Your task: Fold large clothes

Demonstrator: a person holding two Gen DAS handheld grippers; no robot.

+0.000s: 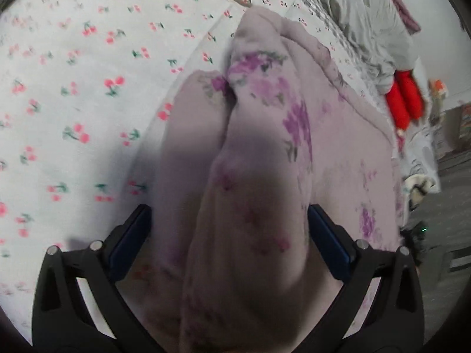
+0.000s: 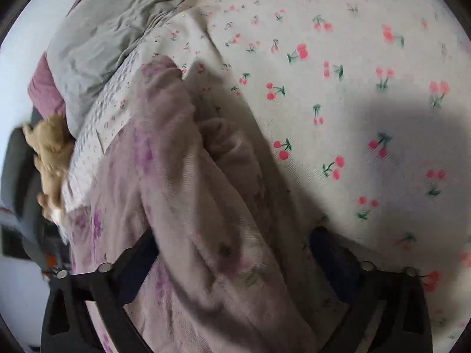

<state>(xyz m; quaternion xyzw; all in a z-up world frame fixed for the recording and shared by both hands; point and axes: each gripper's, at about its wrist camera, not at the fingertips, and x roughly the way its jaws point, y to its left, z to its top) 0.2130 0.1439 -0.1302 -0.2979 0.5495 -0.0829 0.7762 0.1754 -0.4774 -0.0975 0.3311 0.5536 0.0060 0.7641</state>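
A large pale pink garment (image 1: pixel 265 103) with purple flower print lies bunched in long folds on a white bed sheet with a cherry print (image 1: pixel 73 88). My left gripper (image 1: pixel 229 214) stands wide open, and a thick fold of the garment runs between its blue pads (image 1: pixel 326 235). In the right wrist view the same garment (image 2: pixel 164 153) stretches from bottom centre toward the upper left over the cherry sheet (image 2: pixel 353 88). My right gripper (image 2: pixel 235 235) is also wide open, with a rumpled fold lying between its fingers. Each gripper's shadow falls on cloth and sheet.
A crumpled grey duvet (image 1: pixel 353 6) (image 2: pixel 103 29) lies along the bed's far side. A red soft object (image 1: pixel 406 100) sits at the bed's edge, with dark floor (image 1: pixel 450 206) beyond. A tan plush toy (image 2: pixel 50 153) and a mauve pillow (image 2: pixel 44 91) lie at the other edge.
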